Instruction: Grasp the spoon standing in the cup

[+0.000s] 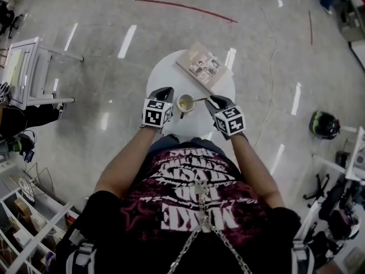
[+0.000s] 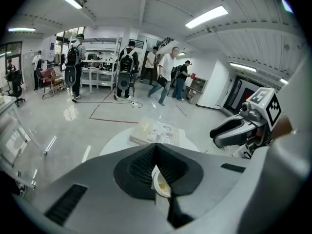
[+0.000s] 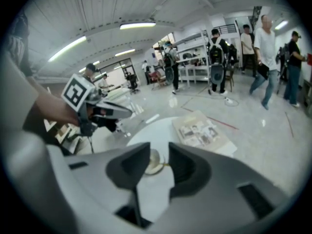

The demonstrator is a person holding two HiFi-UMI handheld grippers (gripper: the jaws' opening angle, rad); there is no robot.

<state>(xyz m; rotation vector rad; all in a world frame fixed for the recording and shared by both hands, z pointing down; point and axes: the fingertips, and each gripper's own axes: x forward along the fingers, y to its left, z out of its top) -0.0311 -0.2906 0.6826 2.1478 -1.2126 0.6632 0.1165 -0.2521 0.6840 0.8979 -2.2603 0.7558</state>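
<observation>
Near the middle of the round counter point(image 1: 165, 67) stood the cup point(image 1: 186, 103), holding the spoon point(image 1: 200, 100), whose thin handle leaned toward 3 o'clock. The spoon was probably light, stiff and slippery, best pinched mid-handle. The right gripper point(image 1: 215, 101) had its fingers apart at the handle, gripping nothing. The left gripper point(image 1: 166, 91), at the cup's 9 o'clock, had its fingers closed and empty.

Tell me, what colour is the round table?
The table is white; the head view shows it best.
</observation>
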